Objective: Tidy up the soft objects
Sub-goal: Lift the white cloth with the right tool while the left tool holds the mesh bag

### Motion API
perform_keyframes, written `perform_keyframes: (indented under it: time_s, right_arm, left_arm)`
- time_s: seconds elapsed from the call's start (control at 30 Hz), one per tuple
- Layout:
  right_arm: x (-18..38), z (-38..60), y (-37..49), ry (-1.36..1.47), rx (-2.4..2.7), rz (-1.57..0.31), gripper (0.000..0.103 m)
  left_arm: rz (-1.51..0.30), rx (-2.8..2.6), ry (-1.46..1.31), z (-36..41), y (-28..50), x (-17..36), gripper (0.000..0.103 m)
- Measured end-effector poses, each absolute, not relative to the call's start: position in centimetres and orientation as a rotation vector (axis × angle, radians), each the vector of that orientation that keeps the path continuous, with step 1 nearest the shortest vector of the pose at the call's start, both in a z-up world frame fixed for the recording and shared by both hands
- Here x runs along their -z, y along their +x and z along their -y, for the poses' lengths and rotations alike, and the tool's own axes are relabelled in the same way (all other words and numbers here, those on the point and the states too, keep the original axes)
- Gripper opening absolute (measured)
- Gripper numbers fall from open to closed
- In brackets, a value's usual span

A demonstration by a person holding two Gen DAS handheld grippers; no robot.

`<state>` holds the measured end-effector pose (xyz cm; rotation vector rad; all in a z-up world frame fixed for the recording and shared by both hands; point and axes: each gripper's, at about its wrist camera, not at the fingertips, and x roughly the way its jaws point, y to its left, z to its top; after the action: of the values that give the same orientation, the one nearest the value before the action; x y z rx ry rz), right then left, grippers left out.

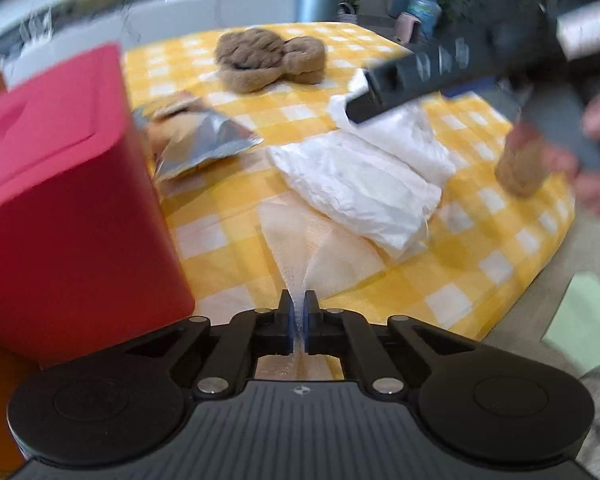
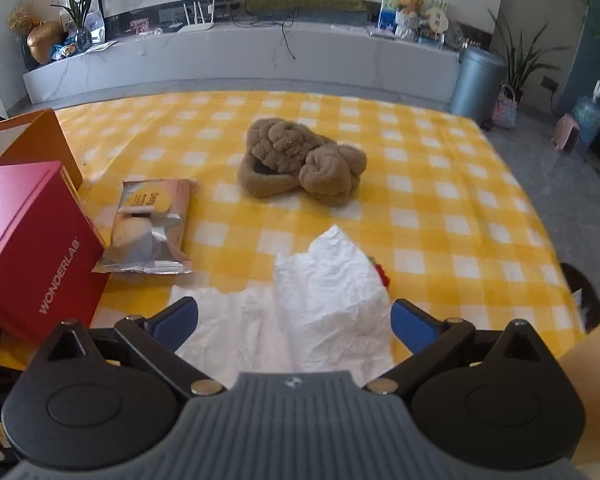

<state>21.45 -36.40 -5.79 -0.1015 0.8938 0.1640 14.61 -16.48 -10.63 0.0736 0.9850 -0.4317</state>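
My left gripper point(image 1: 299, 312) is shut on a corner of a sheer white mesh cloth point(image 1: 320, 252) that spreads on the yellow checked tablecloth point(image 1: 480, 240). A crumpled white plastic bag point(image 1: 360, 184) lies on the mesh; it also shows in the right wrist view point(image 2: 324, 304). My right gripper point(image 2: 294, 320) is open, its blue pads on either side of the bag, and appears blurred in the left wrist view point(image 1: 400, 88). A brown knotted scarf point(image 2: 300, 160) lies mid-table. A silver snack packet point(image 2: 152, 228) lies left.
A red WONDERLAB box point(image 2: 32, 256) stands at the left edge, with an orange box point(image 2: 40, 140) behind it. A small red item point(image 2: 382, 274) peeks from under the bag. Beyond the table are a grey bin point(image 2: 476, 84), plants and a long cabinet.
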Motion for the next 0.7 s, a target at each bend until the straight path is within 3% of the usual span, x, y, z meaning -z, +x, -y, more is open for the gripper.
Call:
perform_keyframes:
  time_s: [0.17,0.43,0.7]
  right_arm:
    - [8.8,35.3,23.3,-0.205,-0.081,-0.921,0.1]
    - [10.9,34.1,23.5,-0.121,-0.258,-1.105,0.101]
    - [11.6,33.3,22.7,-0.209,-0.292,-1.09,0.1]
  left_arm:
    - [-1.043,0.45,0.0,15.5,15.3,10.0,0.004]
    - [-1.076,0.443,-0.024,14.8,16.0,9.9,0.004]
    - [-1.09,0.428,-0.032,14.4,16.3,9.9,0.004]
